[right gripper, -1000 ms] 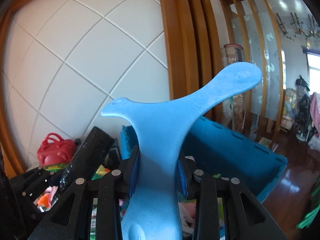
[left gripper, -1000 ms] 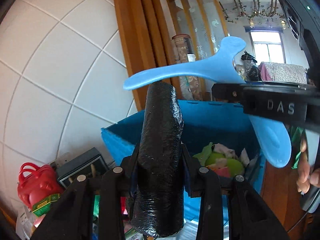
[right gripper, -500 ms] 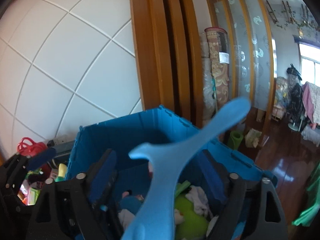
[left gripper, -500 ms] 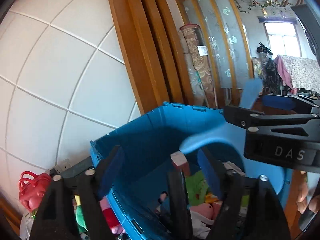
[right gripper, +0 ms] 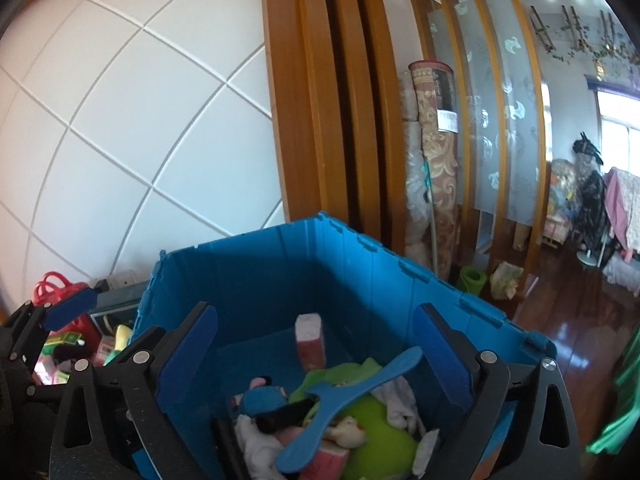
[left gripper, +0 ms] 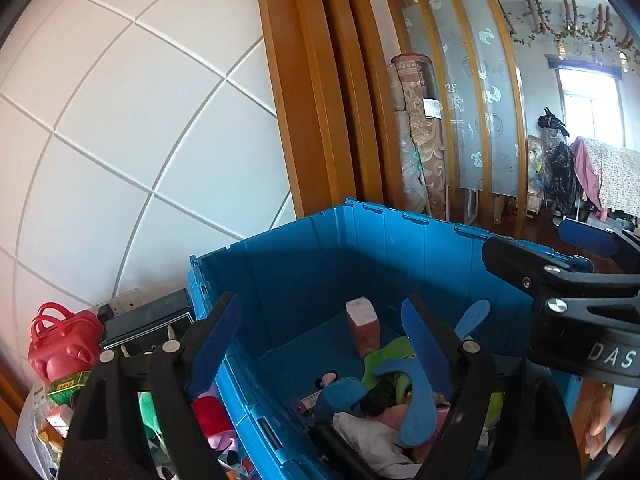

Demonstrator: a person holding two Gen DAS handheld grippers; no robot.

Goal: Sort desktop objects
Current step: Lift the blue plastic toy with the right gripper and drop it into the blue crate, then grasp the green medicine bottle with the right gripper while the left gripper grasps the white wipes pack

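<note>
Over the blue crate (left gripper: 360, 248), left wrist view: the left gripper (left gripper: 320, 344) is spread wide with nothing in it now, so the black roll (left gripper: 378, 400) it was carrying a second ago lies in the pile, under the blue boomerang (left gripper: 416, 400). A red bag (left gripper: 60, 344) sits at 9 o'clock outside.

Right wrist view: the right gripper (right gripper: 316, 356) gapes empty too, the boomerang dropped in at 6 o'clock. Both drops look done; I'd say the crate wall is what could snag the grippers on the way out.
</note>
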